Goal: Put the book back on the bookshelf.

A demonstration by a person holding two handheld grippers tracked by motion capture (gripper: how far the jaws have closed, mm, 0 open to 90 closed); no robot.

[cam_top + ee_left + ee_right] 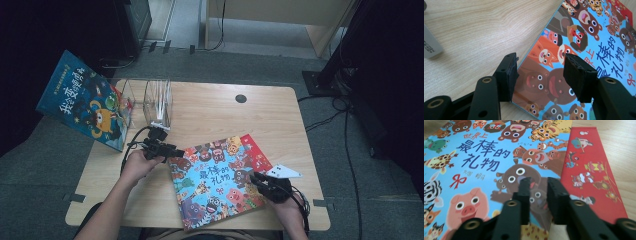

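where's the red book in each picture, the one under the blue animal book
High view: the red book peeks out along the upper right edge of the blue animal book, right of centre on the table.
Left gripper view: a sliver of red in the top right corner.
Right gripper view: a red strip on the right, beside the blue cover.
Shared landmark: the blue cover's dark blue title characters.

Three books, one clear rack
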